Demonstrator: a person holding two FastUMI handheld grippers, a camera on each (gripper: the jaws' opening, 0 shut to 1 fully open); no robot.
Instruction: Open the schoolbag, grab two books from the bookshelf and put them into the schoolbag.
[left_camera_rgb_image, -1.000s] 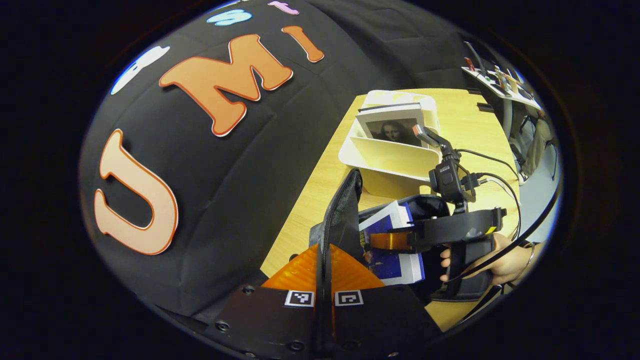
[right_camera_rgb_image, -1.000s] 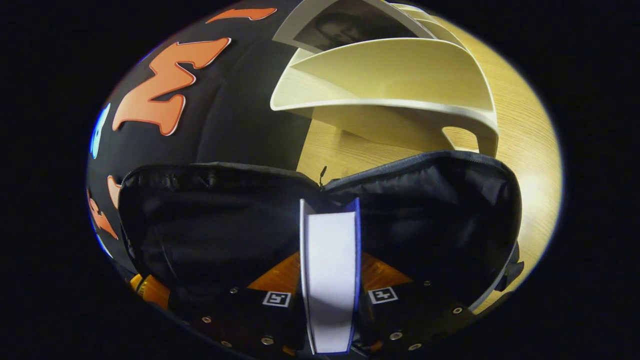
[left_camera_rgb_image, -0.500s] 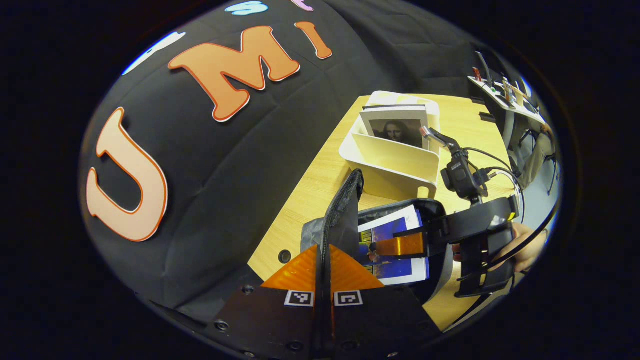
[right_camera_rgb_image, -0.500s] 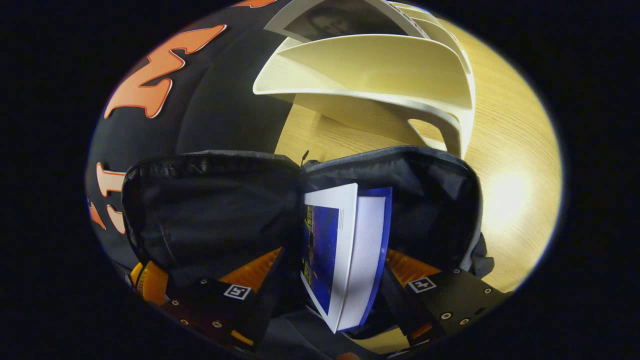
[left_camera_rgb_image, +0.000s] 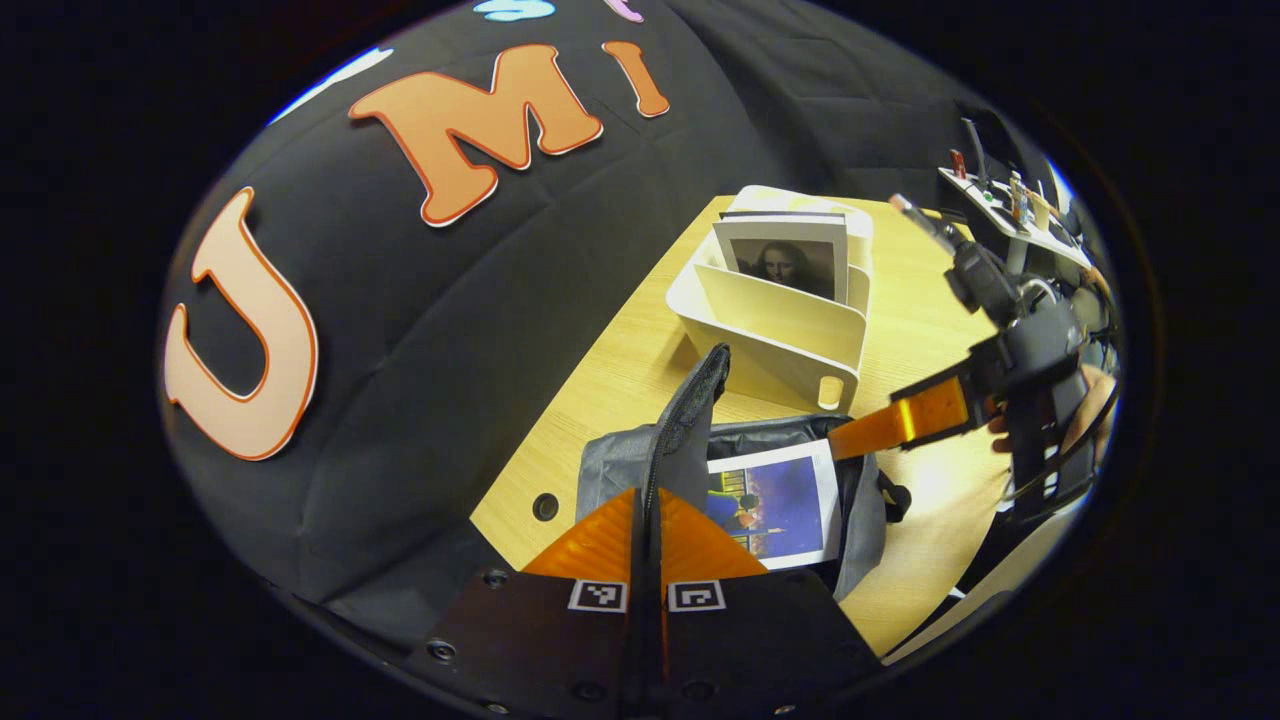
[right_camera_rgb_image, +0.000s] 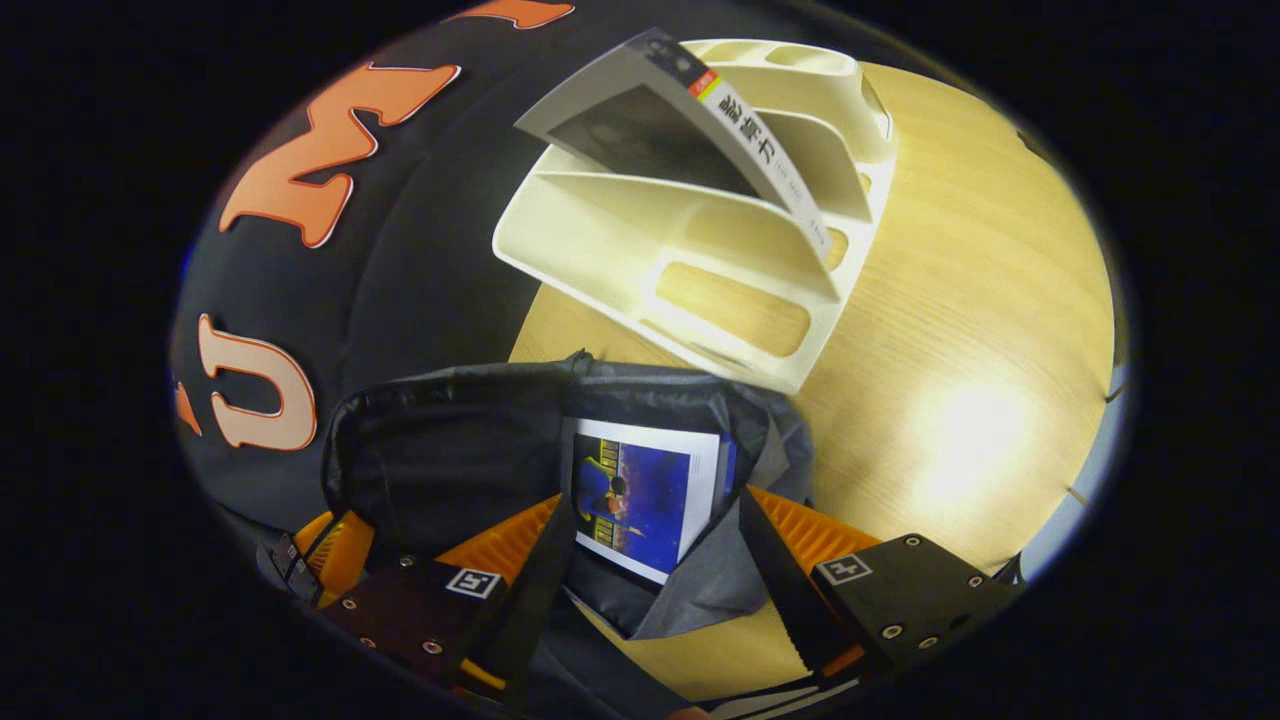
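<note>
Book (right_camera_rgb_image: 640, 495) with blue cover lying inside open schoolbag (right_camera_rgb_image: 450, 450) on worktop (right_camera_rgb_image: 960, 330). Second book (left_camera_rgb_image: 785, 255) upright in cream bookshelf (left_camera_rgb_image: 775, 320), just behind bag. Left tool (left_camera_rgb_image: 645, 520) clenched on bag's raised zipper edge. Right tool (right_camera_rgb_image: 650, 560) released, fingers spread above bag mouth, touching nothing.

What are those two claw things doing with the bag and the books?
A person is packing a schoolbag on the table. The left gripper is shut on the bag's edge, holding it open. One blue book already lies inside. The right gripper is open above the bag, holding nothing. A second book stands in the white bookshelf behind the bag, not yet taken.
</note>
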